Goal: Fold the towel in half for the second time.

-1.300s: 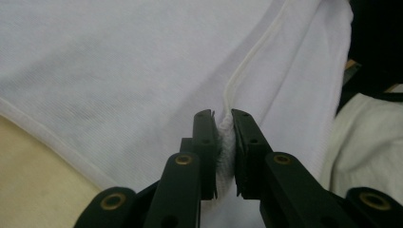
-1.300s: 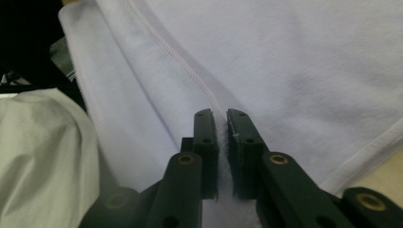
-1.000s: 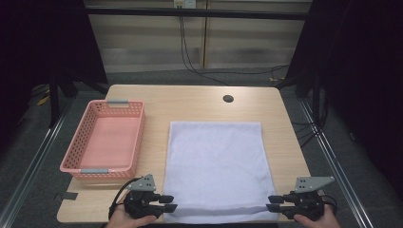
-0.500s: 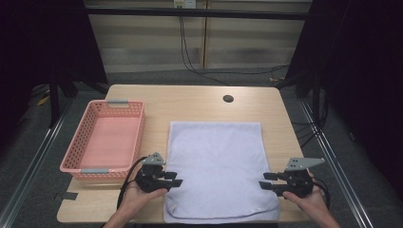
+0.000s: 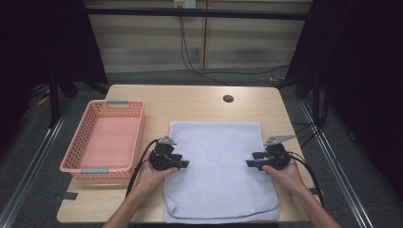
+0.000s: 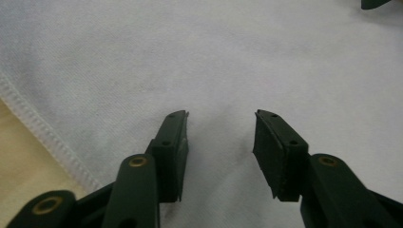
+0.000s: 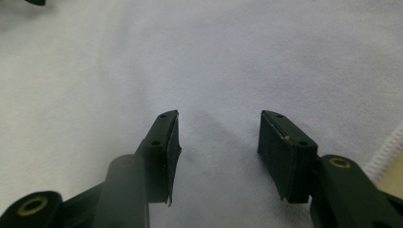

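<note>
Both claws are released now: the left gripper and right gripper have just been opening, nothing pinched, poised over the white towel's side edges. The towel lies flat, overhanging the tabletop's near edge, probably ready for folding.

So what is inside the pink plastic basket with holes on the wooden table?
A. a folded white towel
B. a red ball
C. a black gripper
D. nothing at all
D: the pink plastic basket shows only its bare floor, and the white towel lies on the table beside it.
</note>
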Action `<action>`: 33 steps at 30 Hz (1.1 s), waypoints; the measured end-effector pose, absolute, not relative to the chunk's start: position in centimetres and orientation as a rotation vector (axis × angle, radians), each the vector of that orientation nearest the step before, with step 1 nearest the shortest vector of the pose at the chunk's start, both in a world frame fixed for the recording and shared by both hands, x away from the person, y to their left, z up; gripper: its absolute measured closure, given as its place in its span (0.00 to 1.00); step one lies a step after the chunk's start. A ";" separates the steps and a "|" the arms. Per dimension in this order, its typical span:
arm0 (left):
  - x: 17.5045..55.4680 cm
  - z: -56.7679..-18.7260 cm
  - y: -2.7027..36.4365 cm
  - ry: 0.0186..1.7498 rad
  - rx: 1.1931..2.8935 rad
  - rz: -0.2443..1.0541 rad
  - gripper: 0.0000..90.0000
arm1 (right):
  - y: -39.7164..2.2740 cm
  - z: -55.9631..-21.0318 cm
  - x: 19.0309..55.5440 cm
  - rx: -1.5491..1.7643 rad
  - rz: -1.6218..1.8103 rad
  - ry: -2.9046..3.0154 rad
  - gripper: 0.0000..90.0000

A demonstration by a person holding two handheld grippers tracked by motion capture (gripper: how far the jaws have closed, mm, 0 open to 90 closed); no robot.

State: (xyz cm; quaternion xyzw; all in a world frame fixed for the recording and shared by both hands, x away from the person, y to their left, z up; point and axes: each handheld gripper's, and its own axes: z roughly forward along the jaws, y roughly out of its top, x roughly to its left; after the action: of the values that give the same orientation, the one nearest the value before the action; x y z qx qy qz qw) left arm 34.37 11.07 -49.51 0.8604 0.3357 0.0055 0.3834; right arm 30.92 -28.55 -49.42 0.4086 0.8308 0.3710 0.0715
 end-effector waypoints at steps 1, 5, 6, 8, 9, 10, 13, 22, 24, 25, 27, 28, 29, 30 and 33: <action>34.3 -49.6 11.0 0.860 2.189 0.034 0.67 | -28.2 -49.9 31.2 1.209 1.093 2.485 0.58; 33.6 -49.5 10.6 0.812 2.249 0.105 0.77 | -28.2 -49.8 30.8 1.160 1.038 2.490 0.66; 33.4 -49.4 10.7 0.805 2.263 0.114 0.82 | -28.2 -49.8 30.6 1.163 1.026 2.483 0.71; 32.9 -49.5 10.8 0.806 2.256 0.129 0.89 | -28.4 -49.8 30.1 1.157 1.017 2.475 0.75; 32.6 -49.6 10.8 0.796 2.248 0.141 0.91 | -28.6 -49.8 29.6 1.171 1.030 2.469 0.80; 32.3 -49.6 10.8 0.789 2.256 0.143 0.91 | -28.6 -49.8 29.6 1.171 1.030 2.469 0.80; 31.5 -49.6 11.0 0.767 2.251 0.122 0.91 | -29.0 -49.8 28.8 1.167 1.043 2.483 0.82; 28.5 -49.7 11.9 0.699 2.242 -0.001 0.88 | -29.8 -49.5 25.4 1.168 1.059 2.556 0.82; 28.0 -49.6 11.8 0.694 2.248 -0.011 0.88 | -29.8 -49.4 24.9 1.168 1.050 2.565 0.82; 27.2 -49.5 11.8 0.683 2.259 -0.007 0.88 | -29.8 -49.3 24.3 1.169 1.041 2.578 0.82; 26.3 -49.4 11.8 0.680 2.266 -0.016 0.88 | -29.8 -49.2 23.6 1.162 1.049 2.586 0.82; 26.3 -49.4 11.8 0.680 2.266 -0.016 0.88 | -29.8 -49.2 23.6 1.162 1.049 2.586 0.82; 25.8 -49.4 12.0 0.675 2.272 -0.031 0.87 | -29.8 -49.1 22.8 1.157 1.047 2.611 0.81; 25.3 -49.4 12.0 0.686 2.267 -0.050 0.87 | -29.8 -49.1 22.8 1.157 1.047 2.611 0.81; 23.6 -49.2 12.3 0.661 2.273 -0.114 0.84 | -29.7 -48.9 20.9 1.148 1.036 2.655 0.81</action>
State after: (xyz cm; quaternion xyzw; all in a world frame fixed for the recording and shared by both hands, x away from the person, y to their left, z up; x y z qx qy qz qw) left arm 23.64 12.26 -49.24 0.8887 0.2584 -0.0447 0.3761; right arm 20.93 -29.65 -48.88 0.3735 0.8636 0.3369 0.0343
